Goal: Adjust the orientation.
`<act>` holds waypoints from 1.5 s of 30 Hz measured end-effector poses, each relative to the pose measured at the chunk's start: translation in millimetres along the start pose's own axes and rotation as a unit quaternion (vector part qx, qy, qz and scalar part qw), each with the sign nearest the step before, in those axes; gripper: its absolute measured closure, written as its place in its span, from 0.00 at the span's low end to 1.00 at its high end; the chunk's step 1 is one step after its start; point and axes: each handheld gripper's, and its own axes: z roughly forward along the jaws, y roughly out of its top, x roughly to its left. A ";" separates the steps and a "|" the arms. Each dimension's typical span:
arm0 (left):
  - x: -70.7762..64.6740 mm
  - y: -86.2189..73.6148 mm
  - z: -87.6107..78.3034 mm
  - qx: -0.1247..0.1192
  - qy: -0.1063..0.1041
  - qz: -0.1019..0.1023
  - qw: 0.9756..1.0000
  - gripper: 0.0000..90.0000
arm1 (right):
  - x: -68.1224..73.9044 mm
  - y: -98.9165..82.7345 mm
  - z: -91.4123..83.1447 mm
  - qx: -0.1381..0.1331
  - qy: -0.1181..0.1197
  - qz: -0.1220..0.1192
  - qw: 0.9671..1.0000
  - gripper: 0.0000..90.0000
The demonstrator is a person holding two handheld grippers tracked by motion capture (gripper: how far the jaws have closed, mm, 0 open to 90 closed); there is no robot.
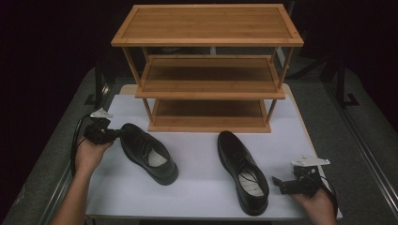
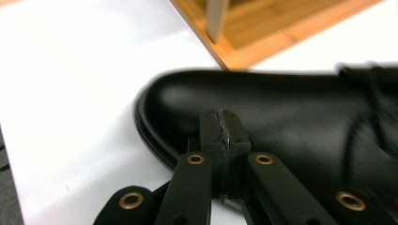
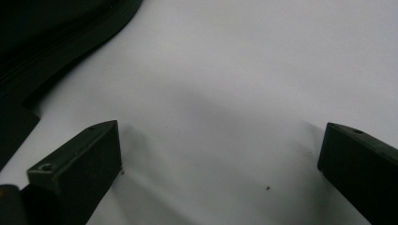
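Note:
Two black leather lace-up shoes lie on the white table top. The left shoe points its toe to the far left; the right shoe points its toe away from me. My left gripper is shut, its joined jaw tips resting against the left shoe's toe cap, nothing between them. My right gripper sits low beside the right shoe's heel, open wide over bare table. The edge of that shoe's sole runs along the upper left of the right gripper view.
A three-tier bamboo shoe rack stands at the back of the table, just behind the shoes; its bottom shelf is at table level. One rack leg rises close beyond the left shoe's toe. Dark floor surrounds the table.

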 end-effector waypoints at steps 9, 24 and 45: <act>33.6 20.5 23.5 0.013 0.039 0.000 0.999 1.00 | -0.1 0.0 0.0 0.000 0.000 0.000 1.000 0.00; 46.4 11.8 51.1 0.048 0.052 -0.013 0.997 1.00 | -0.1 -0.1 0.0 0.000 0.000 0.001 1.000 0.00; -25.9 3.7 52.6 0.024 -0.003 0.009 1.000 1.00 | -0.1 0.0 0.1 0.001 0.000 0.000 1.000 0.00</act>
